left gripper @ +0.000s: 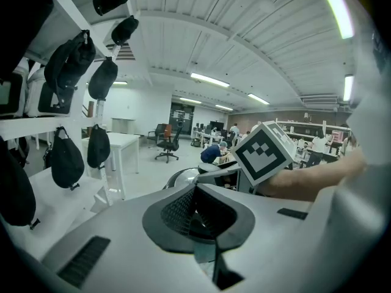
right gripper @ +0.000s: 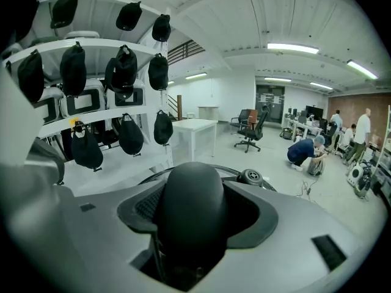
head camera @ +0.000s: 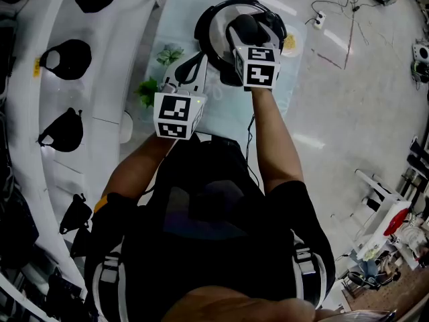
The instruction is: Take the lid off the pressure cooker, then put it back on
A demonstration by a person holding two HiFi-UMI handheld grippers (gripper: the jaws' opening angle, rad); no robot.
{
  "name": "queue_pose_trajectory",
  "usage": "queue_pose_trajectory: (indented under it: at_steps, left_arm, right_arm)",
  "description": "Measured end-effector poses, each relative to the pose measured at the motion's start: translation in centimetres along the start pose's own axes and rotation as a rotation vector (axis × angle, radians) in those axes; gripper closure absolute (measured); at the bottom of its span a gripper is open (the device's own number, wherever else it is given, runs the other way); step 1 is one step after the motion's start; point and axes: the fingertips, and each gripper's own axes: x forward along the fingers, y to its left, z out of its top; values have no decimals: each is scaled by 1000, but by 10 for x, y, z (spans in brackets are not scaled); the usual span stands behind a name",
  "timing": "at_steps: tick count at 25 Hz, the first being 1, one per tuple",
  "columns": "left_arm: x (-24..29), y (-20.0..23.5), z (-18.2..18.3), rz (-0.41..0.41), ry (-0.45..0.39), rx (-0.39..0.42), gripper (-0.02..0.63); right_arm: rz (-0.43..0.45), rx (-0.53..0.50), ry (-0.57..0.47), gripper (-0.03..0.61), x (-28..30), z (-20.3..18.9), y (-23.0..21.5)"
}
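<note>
On the table (head camera: 179,12) sat the cooker (head camera: 204,43), lid (head camera: 216,25) on. The right gripper (head camera: 245,27) clamped the knob (right gripper: 190,203); the left gripper (left gripper: 197,185) hung beside, jaws together, empty. With the body unsteadied, a pull on a locked lid could drag the cooker.

Black caps (head camera: 67,59) (on white shelving (head camera: 114,42)), green plant (head camera: 146,91)

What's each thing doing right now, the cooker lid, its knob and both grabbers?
Black-rimmed round pressure cooker lid: on, not lifted off.
Black rounded lid knob: clamped between two jaws.
Right gripper: shut on the lid knob.
Left gripper: jaws together, nothing between them.
</note>
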Motion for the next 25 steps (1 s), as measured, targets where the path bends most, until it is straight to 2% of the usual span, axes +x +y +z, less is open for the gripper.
queue_pose_trajectory:
  at_steps: [7,13,19,25]
  left_arm:
    - [-8,2,1,6,0,3,604]
    - [-15,-1,3,10,-1,13,605]
    - [-22,2,8,10,-15,34,605]
    - [-31,-12,20,-28,-59,59,606]
  right_arm:
    - [-107,85,9,284,-1,-1,-4]
    - [-144,98,4,273,-2,-1,-5]
    - [-68,92,-23,265,-23,0,3]
    - [-65,84,-92,268,-87,-2,11]
